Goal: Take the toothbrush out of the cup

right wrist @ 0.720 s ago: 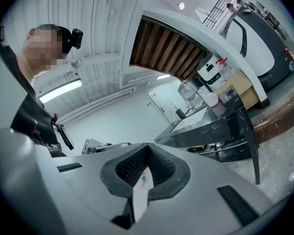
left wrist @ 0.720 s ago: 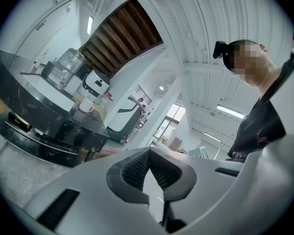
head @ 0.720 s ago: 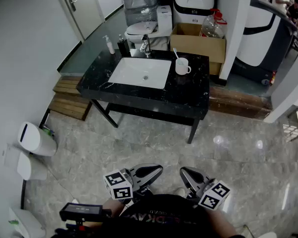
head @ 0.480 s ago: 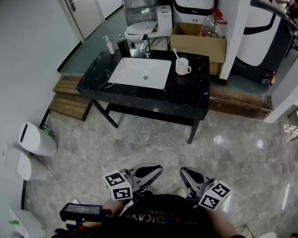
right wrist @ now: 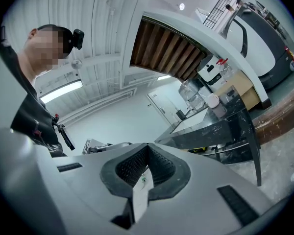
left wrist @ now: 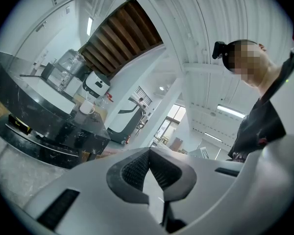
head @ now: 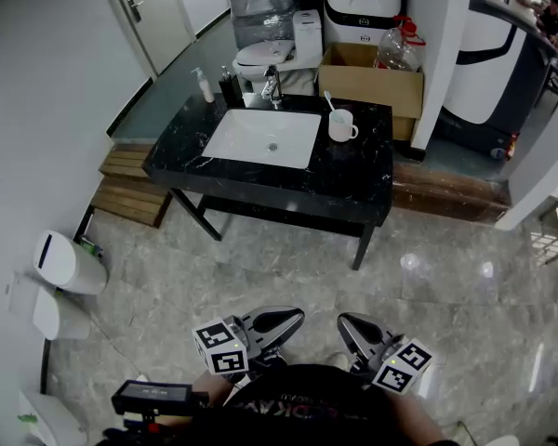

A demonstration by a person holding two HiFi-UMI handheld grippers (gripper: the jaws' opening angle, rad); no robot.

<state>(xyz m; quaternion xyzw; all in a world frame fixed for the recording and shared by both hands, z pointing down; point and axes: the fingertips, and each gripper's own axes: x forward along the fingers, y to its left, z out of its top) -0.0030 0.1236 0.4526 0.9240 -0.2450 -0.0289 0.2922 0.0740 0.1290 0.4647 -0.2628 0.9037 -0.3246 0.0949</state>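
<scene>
Head view: One white cup [head: 340,124] holding one toothbrush [head: 328,98] stands on the black worktop [head: 353,175], just right of the single sink [head: 265,137]. The left tongs [head: 277,323] and right tongs [head: 356,331] are held level, side by side close to the person's body, well apart from the cup.
Left gripper view: The left tongs are closed tip to tip and hold nothing. The cup is far off at the left.
Right gripper view: The right tongs are likewise closed and empty. The cup is far off at the upper right.
</scene>
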